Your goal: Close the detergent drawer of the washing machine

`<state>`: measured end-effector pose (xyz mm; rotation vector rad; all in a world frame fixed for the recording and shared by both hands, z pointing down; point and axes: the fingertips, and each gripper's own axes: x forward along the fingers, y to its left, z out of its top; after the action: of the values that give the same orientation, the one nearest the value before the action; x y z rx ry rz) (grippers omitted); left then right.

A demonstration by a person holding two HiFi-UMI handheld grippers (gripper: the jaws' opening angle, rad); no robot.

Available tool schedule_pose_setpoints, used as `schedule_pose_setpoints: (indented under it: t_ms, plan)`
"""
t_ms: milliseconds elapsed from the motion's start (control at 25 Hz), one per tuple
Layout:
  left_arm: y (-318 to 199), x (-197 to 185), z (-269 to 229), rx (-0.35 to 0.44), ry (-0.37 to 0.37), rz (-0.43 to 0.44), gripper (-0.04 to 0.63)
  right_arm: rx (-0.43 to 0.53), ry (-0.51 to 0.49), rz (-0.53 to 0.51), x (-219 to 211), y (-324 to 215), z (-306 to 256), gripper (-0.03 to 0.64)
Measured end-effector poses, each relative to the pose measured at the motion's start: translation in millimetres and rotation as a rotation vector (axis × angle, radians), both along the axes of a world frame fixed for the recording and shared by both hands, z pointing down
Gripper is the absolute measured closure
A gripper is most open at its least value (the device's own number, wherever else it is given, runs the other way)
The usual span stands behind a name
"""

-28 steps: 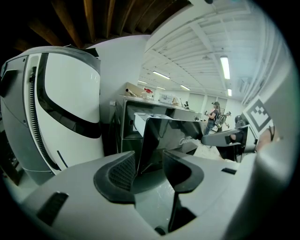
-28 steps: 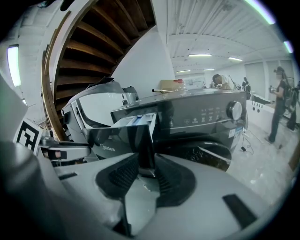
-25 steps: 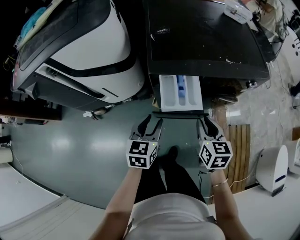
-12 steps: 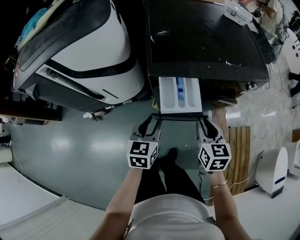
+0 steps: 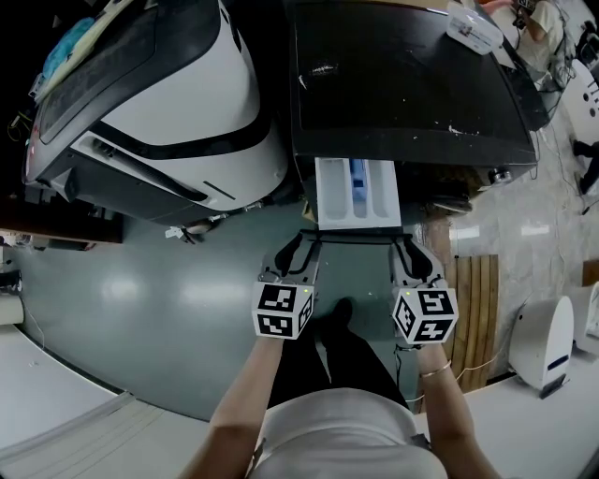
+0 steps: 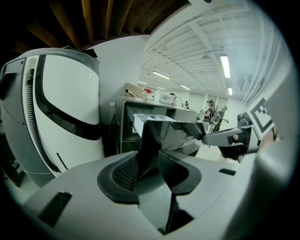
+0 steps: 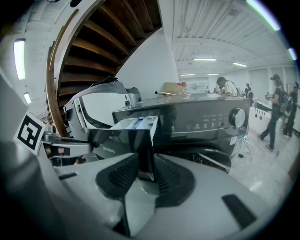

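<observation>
Grip change, left side: the left gripper [image 5: 306, 239] fingers stood wide a second ago and are now closing round the left end of the drawer's dark front panel [image 5: 358, 236]. The panel edge sits between the pads, and I judge they are not yet pressing. The right gripper [image 5: 407, 241] fingers are narrowed onto the panel's right end, with pads against both faces. Neither hand has shifted.

The drawer [image 5: 358, 192] has not moved. Its white tray juts toward the near side from the washer [image 5: 402, 84], left of centre, with the blue insert [image 5: 360, 178] showing. By my reading the hold is nearly set at both ends and the push has not begun, so the whole closing is still ahead.

Surroundings:
- a white machine [image 5: 178, 103] close on the left
- a clear box [image 5: 473, 26] at the far right of the washer top
- a slatted board [image 5: 471, 309] on the floor at right
- people far off

Nothing visible blocks the tray's slot. An uneven push might skew it.
</observation>
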<state>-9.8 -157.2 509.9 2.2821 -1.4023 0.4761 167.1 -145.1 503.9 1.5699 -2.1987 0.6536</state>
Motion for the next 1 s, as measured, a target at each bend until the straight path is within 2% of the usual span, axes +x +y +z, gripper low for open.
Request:
schedule_pose_setpoints:
  t_ms: [1000]
  plan:
    - [-33.7, -2.2, -3.0, 0.001, -0.011, -0.026, 0.474, 0.022, 0.023, 0.010, -1.7, -33.2, -3.8, 0.526]
